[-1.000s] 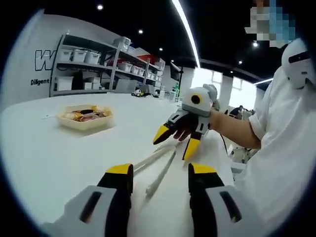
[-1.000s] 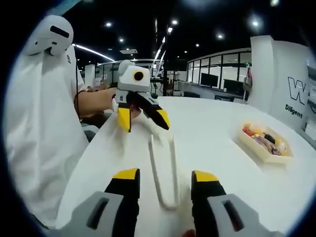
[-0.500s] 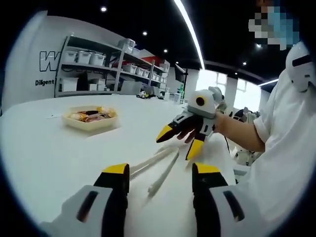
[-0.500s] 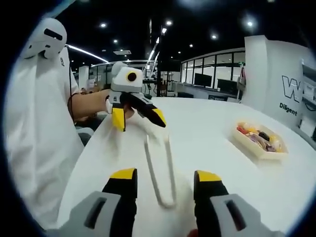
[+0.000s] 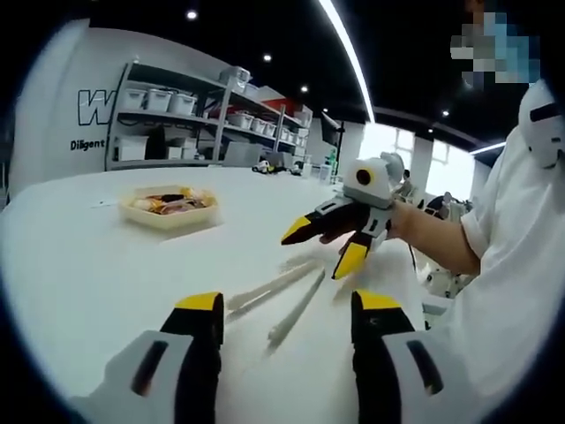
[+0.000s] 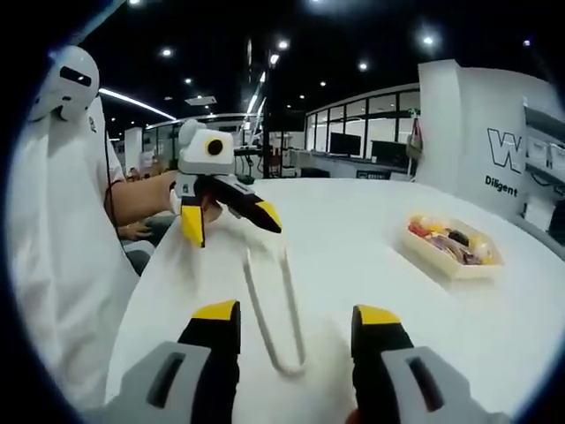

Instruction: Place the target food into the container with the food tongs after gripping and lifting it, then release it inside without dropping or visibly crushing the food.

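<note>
Food tongs (image 6: 274, 309) are laid flat on the white table (image 6: 371, 265), arms splayed, closed bend toward the near edge in the right gripper view, so the handle end can be reached first. They are seen again in the left gripper view (image 5: 278, 296), lying just beyond that view's own jaws. The left gripper (image 6: 225, 216) is held above the tongs' open tips, jaws spread and nothing gripped; the right gripper (image 5: 327, 243) is likewise poised over the tongs with jaws parted and empty. No tool has been taken up yet, it would seem. Farther off, well apart from the tongs, a pale tray of mixed food (image 6: 450, 245) is set on the table, also seen in the left gripper view (image 5: 169, 206). Against the earlier frames, the tongs and tray are unmoved on the table; only the views have shifted slightly, and both grippers have stayed open above the tongs.
</note>
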### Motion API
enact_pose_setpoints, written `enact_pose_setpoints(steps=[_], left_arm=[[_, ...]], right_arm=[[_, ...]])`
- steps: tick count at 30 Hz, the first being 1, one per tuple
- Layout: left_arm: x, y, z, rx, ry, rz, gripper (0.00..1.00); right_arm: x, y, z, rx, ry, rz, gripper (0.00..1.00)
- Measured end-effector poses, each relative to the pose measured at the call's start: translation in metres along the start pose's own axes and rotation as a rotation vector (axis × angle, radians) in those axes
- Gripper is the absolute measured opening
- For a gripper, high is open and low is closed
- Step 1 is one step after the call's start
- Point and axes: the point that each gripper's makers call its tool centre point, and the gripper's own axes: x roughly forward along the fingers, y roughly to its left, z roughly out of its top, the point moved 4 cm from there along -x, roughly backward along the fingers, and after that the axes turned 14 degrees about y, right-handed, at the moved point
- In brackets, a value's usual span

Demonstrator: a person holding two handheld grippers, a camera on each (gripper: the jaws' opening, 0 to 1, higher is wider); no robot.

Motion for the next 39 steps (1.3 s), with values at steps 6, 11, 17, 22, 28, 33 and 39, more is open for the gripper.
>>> enact_pose_setpoints(steps=[6, 11, 17, 22, 28, 33, 39], left_arm=[[-0.002, 0.001, 0.001, -0.007, -0.006, 0.015, 0.59], [-0.005, 0.005, 0.002, -0.022, -0.019, 0.043, 0.62], [-0.008, 0.007, 0.004, -0.033, -0.034, 0.068, 0.64], [-0.010, 0.008, 0.004, -0.040, -0.041, 0.080, 0.66], [-0.013, 0.008, 0.007, -0.049, -0.051, 0.102, 0.67], [-0.016, 0.008, 0.010, -0.053, -0.064, 0.119, 0.69], [-0.019, 0.006, 0.013, -0.052, -0.072, 0.130, 0.70]], right_arm=[[0.000, 0.002, 0.002, 0.019, 0.004, -0.010, 0.51], [0.000, 0.000, 0.004, 0.059, 0.000, -0.036, 0.55], [-0.003, 0.000, 0.008, 0.095, -0.014, -0.051, 0.57], [-0.004, 0.002, 0.010, 0.100, -0.015, -0.063, 0.59], [-0.006, 0.005, 0.013, 0.097, -0.020, -0.073, 0.62], [-0.007, 0.005, 0.015, 0.101, -0.017, -0.084, 0.63], [-0.010, 0.005, 0.016, 0.124, -0.018, -0.102, 0.68]])
